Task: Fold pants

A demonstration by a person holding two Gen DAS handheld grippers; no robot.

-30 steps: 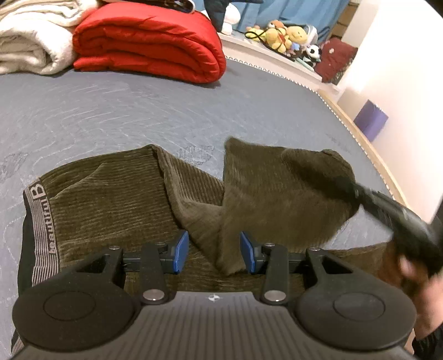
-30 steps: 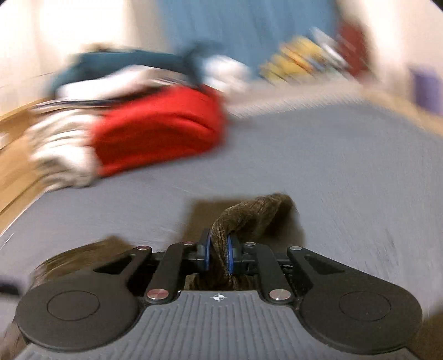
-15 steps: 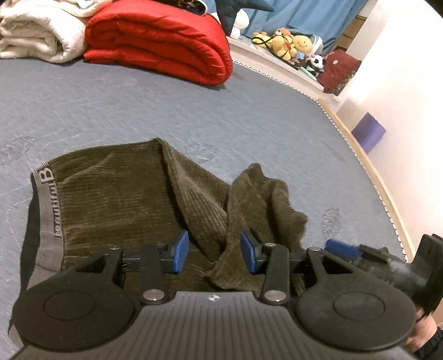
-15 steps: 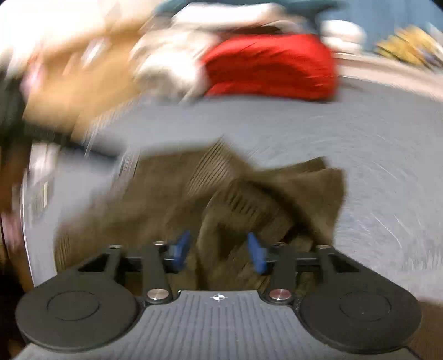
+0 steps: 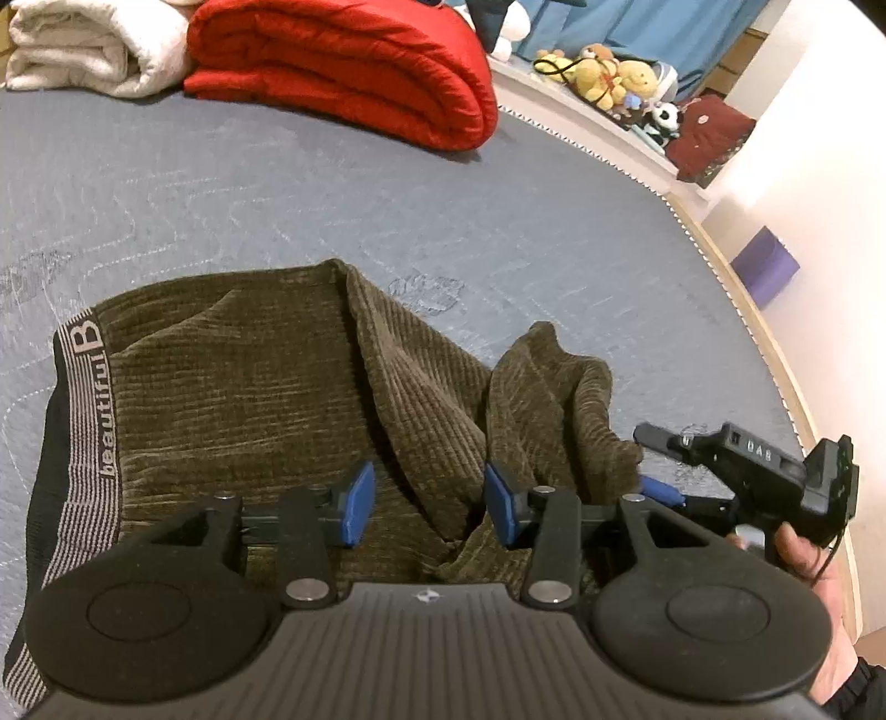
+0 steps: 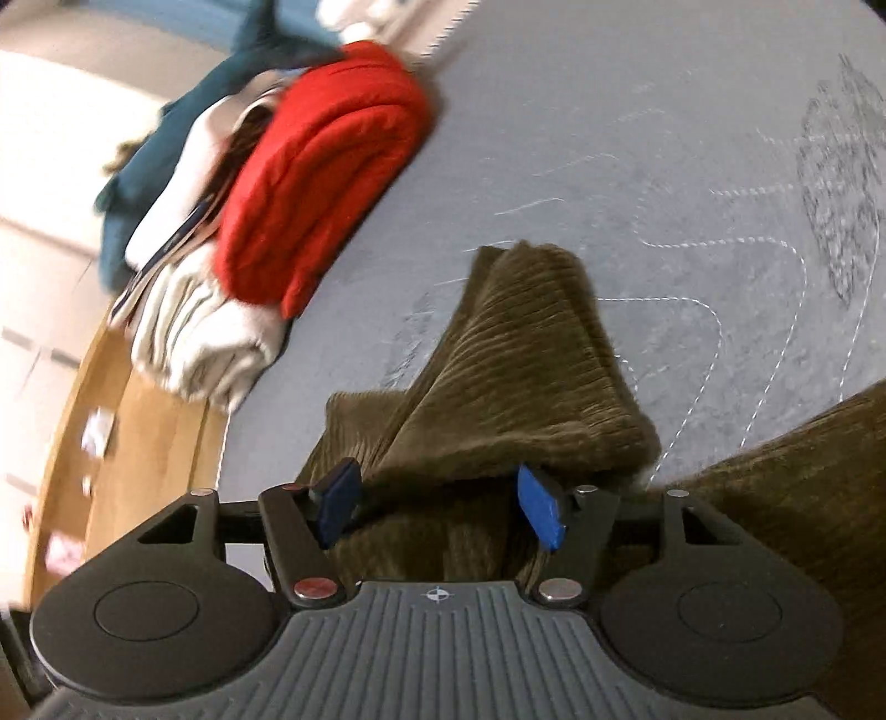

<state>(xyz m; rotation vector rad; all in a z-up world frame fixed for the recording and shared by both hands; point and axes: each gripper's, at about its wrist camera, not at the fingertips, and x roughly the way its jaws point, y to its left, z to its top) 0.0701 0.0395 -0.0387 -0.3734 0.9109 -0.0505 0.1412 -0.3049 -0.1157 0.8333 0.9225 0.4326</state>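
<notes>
Olive-brown corduroy pants [image 5: 232,399] lie on the grey bed [image 5: 332,194], their striped waistband [image 5: 83,443] at the left. A leg end [image 5: 548,404] lies crumpled over the right part. My left gripper [image 5: 429,509] hovers low over the pants; its jaws are opening, with a ridge of cloth below and the pads not pressing. My right gripper [image 6: 437,509] is rolled sideways. Its jaws are also opening, and the leg fold [image 6: 515,376] lies loose between the blue pads. The left wrist view has the right gripper [image 5: 650,462] low at the right, beside the leg end.
A folded red quilt [image 5: 343,61] and a white blanket [image 5: 94,50] sit at the far side of the bed. Stuffed toys [image 5: 603,77] line a ledge beyond. The bed's wooden edge [image 5: 775,354] runs down the right, with a purple box [image 5: 767,266] past it.
The right gripper, shut on the raised leg end a second ago, has opened, dropped and rolled. The leg end has fallen onto the pants. The left gripper has moved slightly closer.
</notes>
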